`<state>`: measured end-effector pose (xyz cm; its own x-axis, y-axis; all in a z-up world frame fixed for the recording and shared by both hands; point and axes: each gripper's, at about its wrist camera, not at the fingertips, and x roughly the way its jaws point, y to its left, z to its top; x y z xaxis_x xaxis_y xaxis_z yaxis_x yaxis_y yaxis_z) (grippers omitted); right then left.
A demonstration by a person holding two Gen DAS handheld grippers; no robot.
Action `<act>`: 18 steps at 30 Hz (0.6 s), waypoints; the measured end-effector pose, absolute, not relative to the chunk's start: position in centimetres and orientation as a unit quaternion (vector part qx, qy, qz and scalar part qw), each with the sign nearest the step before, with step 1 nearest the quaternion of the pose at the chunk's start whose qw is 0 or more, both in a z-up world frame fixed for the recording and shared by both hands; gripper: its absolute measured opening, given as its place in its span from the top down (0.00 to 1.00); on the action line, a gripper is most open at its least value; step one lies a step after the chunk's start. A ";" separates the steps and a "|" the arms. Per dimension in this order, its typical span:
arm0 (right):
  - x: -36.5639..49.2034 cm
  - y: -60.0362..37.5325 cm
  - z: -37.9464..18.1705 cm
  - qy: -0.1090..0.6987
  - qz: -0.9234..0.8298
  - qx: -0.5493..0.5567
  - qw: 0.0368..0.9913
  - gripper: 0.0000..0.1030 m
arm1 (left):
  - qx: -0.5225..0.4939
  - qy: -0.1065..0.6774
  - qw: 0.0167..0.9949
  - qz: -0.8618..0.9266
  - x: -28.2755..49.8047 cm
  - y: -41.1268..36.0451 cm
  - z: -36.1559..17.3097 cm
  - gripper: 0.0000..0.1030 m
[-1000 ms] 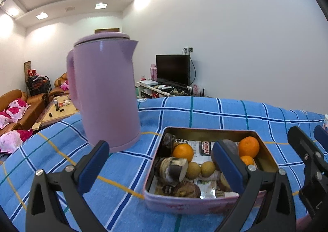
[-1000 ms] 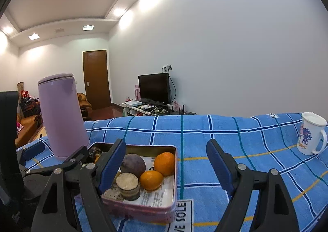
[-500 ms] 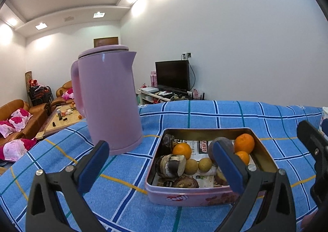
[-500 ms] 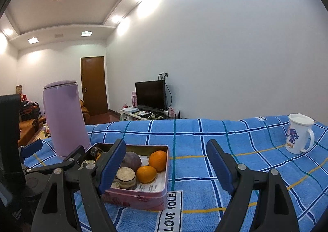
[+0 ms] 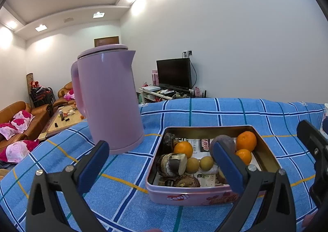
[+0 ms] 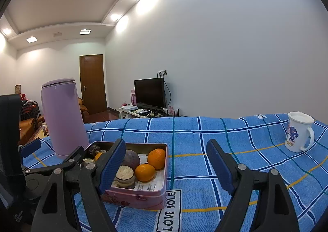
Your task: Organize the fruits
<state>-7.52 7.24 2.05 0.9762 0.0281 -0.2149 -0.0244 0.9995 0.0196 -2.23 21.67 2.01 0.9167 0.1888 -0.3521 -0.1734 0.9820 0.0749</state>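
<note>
Both our left claw (image 5: pixel 158 160) and right claw (image 6: pixel 166 162) hang spread and empty before the pink tin (image 5: pixel 190 196), where the oranges (image 5: pixel 246 140) and other fruits we see already lie together, none loose on the blue cloth (image 6: pixel 205 135).

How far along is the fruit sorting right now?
All the visible fruit, oranges included, lies in the pink tin beside the purple kettle; none shows on the blue cloth. Both grippers, left and right, hover with jaws open and empty. That fits either a filled tin or one awaiting emptying.
</note>
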 end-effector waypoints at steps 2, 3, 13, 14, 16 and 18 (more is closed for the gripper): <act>-7.5 7.3 2.1 0.109 0.013 0.009 0.994 0.20 | 0.021 0.183 0.978 0.094 -2.2 21.7 2.0 0.00; -7.5 7.2 2.0 0.110 0.013 0.009 0.994 0.20 | 0.021 0.183 0.978 0.094 -2.2 21.7 2.0 0.00; -7.2 7.2 1.9 0.114 0.012 0.009 0.993 0.20 | 0.027 0.182 0.978 0.094 -2.2 21.7 2.1 0.00; -7.2 7.2 1.9 0.114 0.012 0.009 0.993 0.20 | 0.027 0.182 0.978 0.094 -2.2 21.7 2.1 0.00; -7.2 7.2 1.9 0.116 0.012 0.009 0.993 0.20 | 0.026 0.183 0.978 0.095 -2.2 21.7 2.1 0.00; -7.2 7.2 1.9 0.117 0.011 0.009 0.993 0.20 | 0.026 0.183 0.978 0.096 -2.2 21.7 2.0 0.00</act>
<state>-7.24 7.17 1.92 0.9725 0.0244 -0.2318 -0.0204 0.9996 0.0198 -2.16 21.68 2.02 0.9148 0.1963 -0.3531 -0.1775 0.9804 0.0851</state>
